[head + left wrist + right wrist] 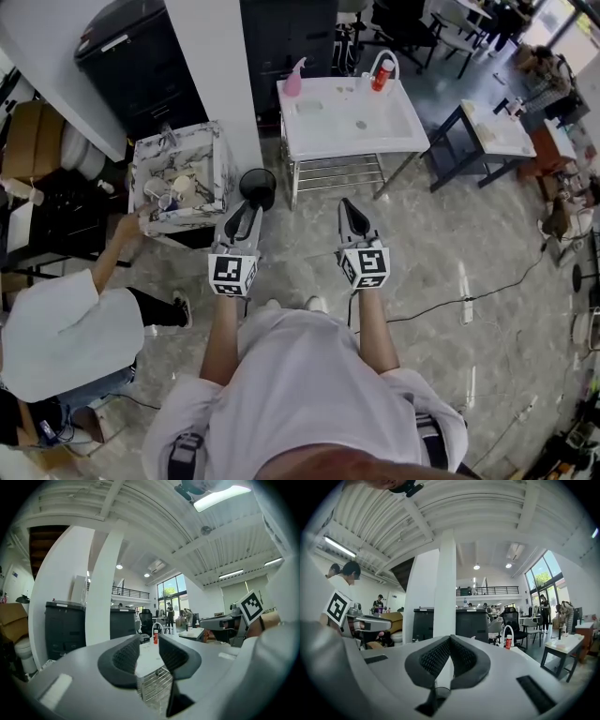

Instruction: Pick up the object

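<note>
Left hand-held gripper (149, 644) slightly spread, empty; right hand-held gripper (450, 641) pressed together. Red bottle (380, 75) sits well ahead of both.

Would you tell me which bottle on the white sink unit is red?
The red bottle at the back right, beside the arched tap; the one back left is a pink spray bottle.

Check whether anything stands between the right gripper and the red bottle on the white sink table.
Nothing visible does. Only bare floor lies between the right gripper and the white sink table; the red bottle stands at its far edge, beyond the basin. A black round thing sits off to the left, by the left gripper.
</note>
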Demonstrator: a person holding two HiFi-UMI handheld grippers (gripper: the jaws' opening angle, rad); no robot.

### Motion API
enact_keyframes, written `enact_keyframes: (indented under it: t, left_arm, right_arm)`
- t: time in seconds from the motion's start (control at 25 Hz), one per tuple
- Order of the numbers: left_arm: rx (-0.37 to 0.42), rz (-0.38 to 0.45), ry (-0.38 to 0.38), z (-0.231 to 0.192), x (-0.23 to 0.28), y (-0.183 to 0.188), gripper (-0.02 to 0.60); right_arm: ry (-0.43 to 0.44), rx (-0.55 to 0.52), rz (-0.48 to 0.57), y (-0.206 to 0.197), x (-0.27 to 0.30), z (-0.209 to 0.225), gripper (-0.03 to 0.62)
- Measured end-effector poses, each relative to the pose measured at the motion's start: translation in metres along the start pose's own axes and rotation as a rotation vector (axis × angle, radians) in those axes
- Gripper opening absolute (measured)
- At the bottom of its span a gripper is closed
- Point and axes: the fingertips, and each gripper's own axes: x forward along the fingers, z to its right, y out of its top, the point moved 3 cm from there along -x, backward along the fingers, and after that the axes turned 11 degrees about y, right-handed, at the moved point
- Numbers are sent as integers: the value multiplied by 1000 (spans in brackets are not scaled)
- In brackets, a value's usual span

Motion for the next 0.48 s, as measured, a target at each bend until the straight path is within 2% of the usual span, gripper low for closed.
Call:
enact_keyframes:
  t: [0.08, 0.28, 0.48]
  left_arm:
    - [10, -10, -27, 7, 2, -2, 209]
    - [33, -45, -68, 19, 4, -9, 373]
    - [33, -55, -74, 30, 6, -8, 522]
  right_arm:
    - [-8, 2, 3, -1, -4, 5, 3]
    - [-25, 7, 0, -3, -13, 11, 3]
    - [-34, 12, -4, -7, -24, 18, 3]
